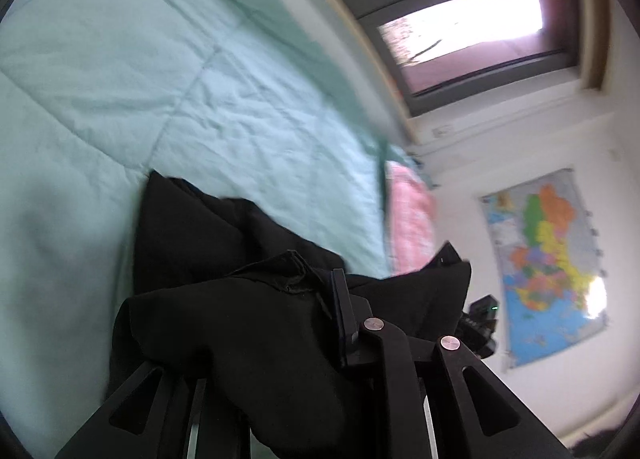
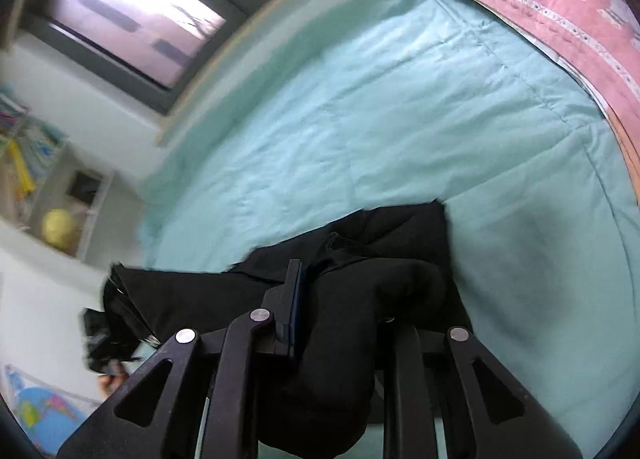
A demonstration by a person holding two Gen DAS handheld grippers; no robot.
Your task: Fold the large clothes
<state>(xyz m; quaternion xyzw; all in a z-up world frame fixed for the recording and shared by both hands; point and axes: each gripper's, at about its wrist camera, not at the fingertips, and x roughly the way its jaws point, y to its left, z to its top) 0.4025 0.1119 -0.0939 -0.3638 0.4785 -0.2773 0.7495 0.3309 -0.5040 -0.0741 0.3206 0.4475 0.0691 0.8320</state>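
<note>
Black garment [image 1: 248,331]: matt woven cloth, soft and creased. Left gripper [image 1: 320,311] and right gripper [image 2: 316,299]: matt black plastic links with bright round metal pins. Bed quilt [image 1: 160,79]: pale green stitched cloth, wrinkled; pink blanket [image 2: 560,19] is patterned quilted cloth; wall map [image 1: 548,255] glossy paper.

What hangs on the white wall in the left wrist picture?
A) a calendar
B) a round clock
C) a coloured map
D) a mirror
C: a coloured map with green, orange, yellow and blue areas hangs on the white wall, below and to the right of the window.
</note>
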